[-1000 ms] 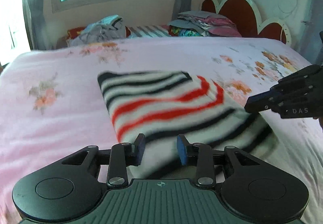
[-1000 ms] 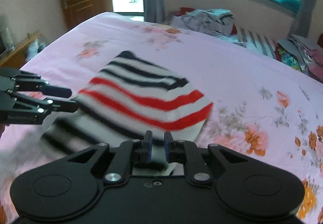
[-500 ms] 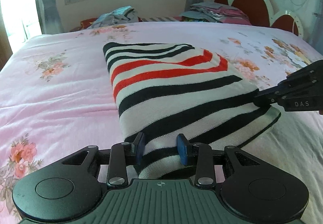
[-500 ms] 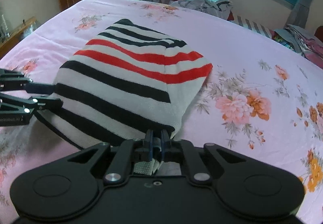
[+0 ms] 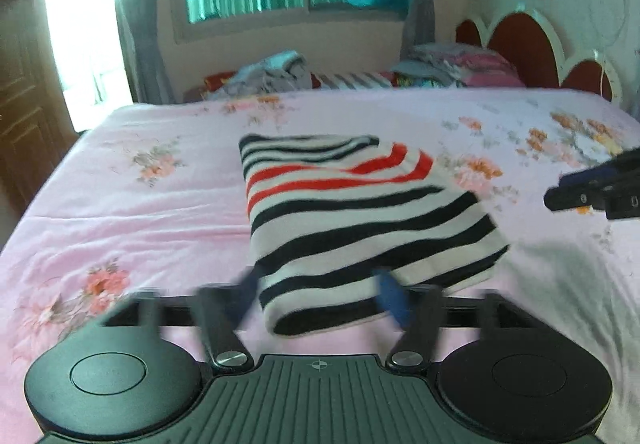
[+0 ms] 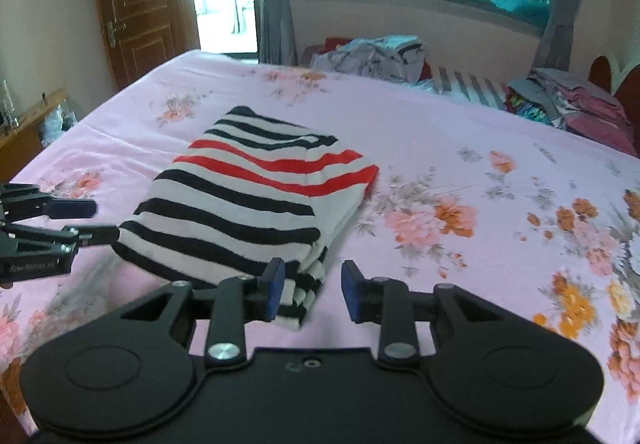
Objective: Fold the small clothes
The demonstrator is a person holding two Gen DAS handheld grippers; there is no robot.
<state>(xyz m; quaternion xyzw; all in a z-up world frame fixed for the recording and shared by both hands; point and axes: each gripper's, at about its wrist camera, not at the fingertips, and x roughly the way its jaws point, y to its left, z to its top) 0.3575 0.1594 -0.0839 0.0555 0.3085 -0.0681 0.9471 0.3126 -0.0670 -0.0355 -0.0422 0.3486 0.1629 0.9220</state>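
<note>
The right gripper (image 6: 309, 290) has its jaws spread wide and grips nothing; the near corner of the folded striped sweater (image 6: 256, 204) lies just ahead of its left blue pad, the rest reaching forward and to the left. The left gripper (image 5: 320, 298) also stands wide open, its blurred fingers either side of the sweater's near folded edge, which lies between and just ahead of them; whether they touch it cannot be told. The sweater, black and white stripes with red bands at the far end, lies flat on the pink floral bedsheet (image 6: 460, 148). Beyond it, at the bed's far edge, sit a loose clothes heap (image 6: 376, 58) and a stack of folded garments (image 5: 452, 66) beside the red scalloped headboard (image 5: 524, 44).
</note>
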